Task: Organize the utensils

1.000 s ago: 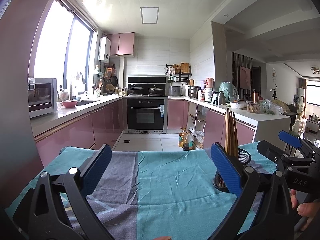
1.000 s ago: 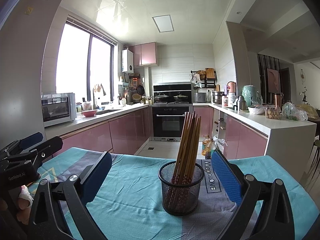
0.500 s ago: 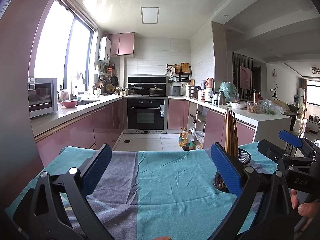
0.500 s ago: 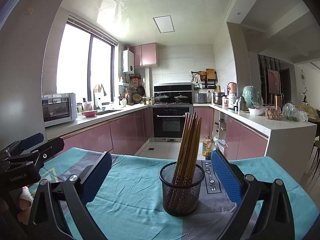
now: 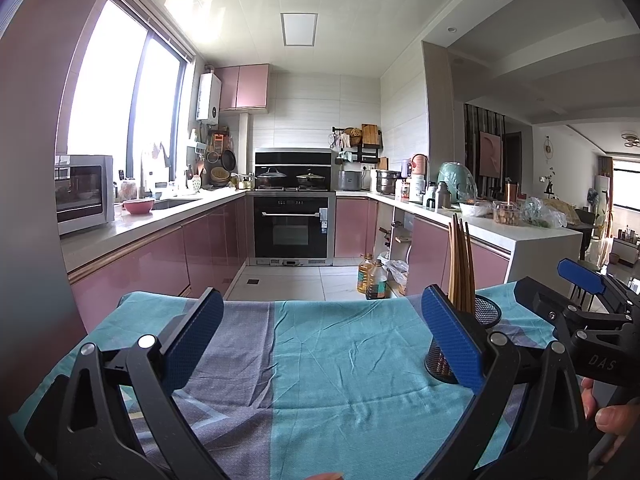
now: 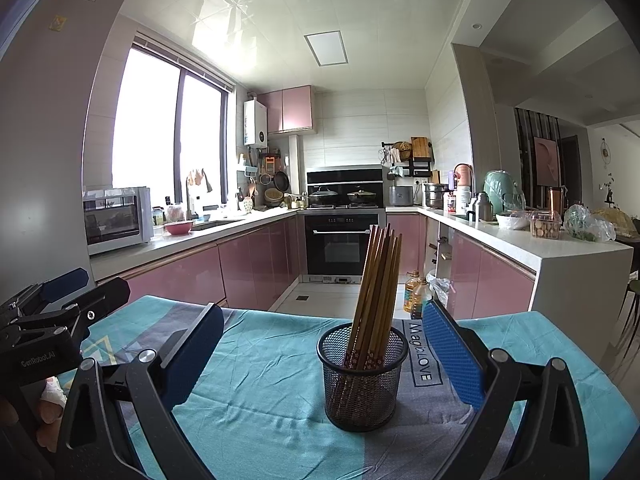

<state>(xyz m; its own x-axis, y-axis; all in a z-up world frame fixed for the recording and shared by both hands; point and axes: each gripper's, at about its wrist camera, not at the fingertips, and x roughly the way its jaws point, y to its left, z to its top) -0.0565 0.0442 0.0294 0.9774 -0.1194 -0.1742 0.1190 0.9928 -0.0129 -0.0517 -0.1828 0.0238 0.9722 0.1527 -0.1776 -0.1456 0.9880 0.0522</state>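
Observation:
A black mesh holder [image 6: 362, 376] stands upright on the teal and grey tablecloth [image 6: 260, 392], full of brown wooden chopsticks [image 6: 378, 284]. My right gripper [image 6: 320, 344] is open and empty, its jaws wide apart just in front of the holder. In the left wrist view the holder [image 5: 476, 332] shows partly hidden behind my right finger pad. My left gripper [image 5: 320, 338] is open and empty over bare cloth [image 5: 320, 360], left of the holder. Each gripper shows at the edge of the other's view.
The table's far edge drops to the kitchen floor, where oil bottles [image 5: 372, 276] stand. Pink cabinets, an oven [image 6: 340, 244] and a white counter [image 6: 540, 248] lie beyond.

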